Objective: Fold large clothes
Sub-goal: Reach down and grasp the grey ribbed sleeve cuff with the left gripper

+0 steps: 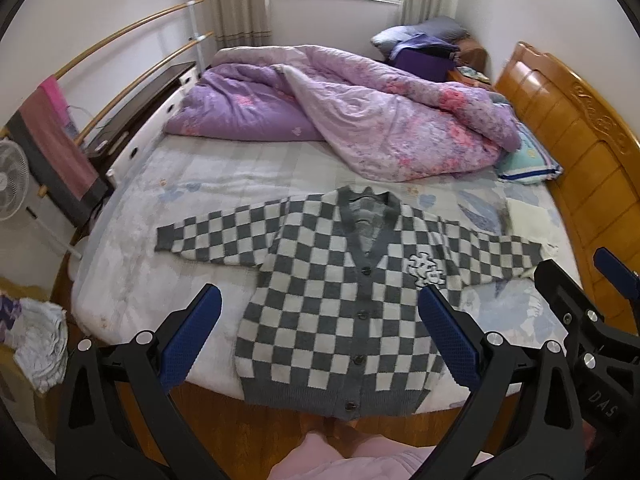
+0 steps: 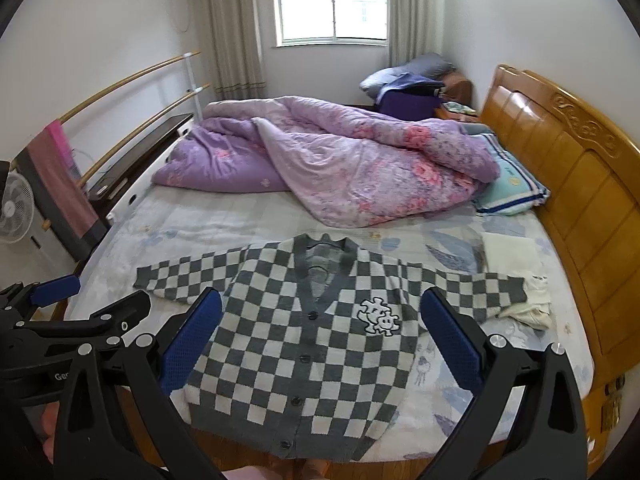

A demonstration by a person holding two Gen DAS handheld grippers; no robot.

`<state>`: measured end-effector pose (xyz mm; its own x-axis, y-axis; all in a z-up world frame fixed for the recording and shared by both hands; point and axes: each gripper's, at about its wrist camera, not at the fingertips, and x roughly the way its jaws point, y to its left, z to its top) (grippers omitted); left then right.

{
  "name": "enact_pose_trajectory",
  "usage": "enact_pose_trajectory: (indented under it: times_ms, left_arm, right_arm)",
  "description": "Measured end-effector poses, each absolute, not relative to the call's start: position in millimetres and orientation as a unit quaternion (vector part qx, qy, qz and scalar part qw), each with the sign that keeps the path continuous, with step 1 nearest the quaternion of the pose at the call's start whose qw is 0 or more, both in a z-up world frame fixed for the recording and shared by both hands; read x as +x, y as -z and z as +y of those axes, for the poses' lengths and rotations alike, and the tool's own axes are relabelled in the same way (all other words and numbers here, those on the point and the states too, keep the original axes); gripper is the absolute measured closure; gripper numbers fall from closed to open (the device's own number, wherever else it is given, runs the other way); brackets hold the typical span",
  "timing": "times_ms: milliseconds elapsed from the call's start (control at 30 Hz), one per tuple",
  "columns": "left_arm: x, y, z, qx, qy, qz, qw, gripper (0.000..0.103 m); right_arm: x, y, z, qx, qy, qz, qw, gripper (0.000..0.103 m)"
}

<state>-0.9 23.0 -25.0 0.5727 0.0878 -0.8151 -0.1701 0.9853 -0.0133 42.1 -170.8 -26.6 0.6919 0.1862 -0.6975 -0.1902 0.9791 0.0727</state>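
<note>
A grey-and-white checkered cardigan (image 1: pixel 332 300) (image 2: pixel 304 344) lies flat, buttoned and face up on the bed, sleeves spread out to both sides, its hem hanging slightly over the near edge. My left gripper (image 1: pixel 320 308) hovers open above the cardigan's lower half, blue pads wide apart, nothing between them. My right gripper (image 2: pixel 320 312) is likewise open over the cardigan's middle, empty. In the left wrist view the right gripper (image 1: pixel 576 280) shows at the right edge; in the right wrist view the left gripper (image 2: pixel 92 300) shows at the left edge.
A crumpled purple floral quilt (image 1: pixel 360 112) covers the far half of the bed (image 1: pixel 132 260). A wooden headboard (image 1: pixel 568 132) runs along the right. A small white cloth (image 2: pixel 528 308) lies by the right sleeve. A fan (image 1: pixel 12 184) and towel rail stand left. A person's pink clothing (image 1: pixel 340 460) is below.
</note>
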Motion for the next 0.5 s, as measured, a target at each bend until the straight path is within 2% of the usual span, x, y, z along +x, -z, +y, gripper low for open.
enact_pose_trajectory:
  times_ms: [367, 500]
  left_arm:
    - [5, 25, 41, -0.086, -0.147, 0.487, 0.856, 0.005]
    - [2, 30, 62, -0.135, -0.153, 0.481, 0.853, 0.005]
  right_arm:
    - [67, 44, -137, -0.032, -0.195, 0.397, 0.896, 0.007]
    - [76, 53, -121, -0.021, -0.239, 0.417, 0.877, 0.007]
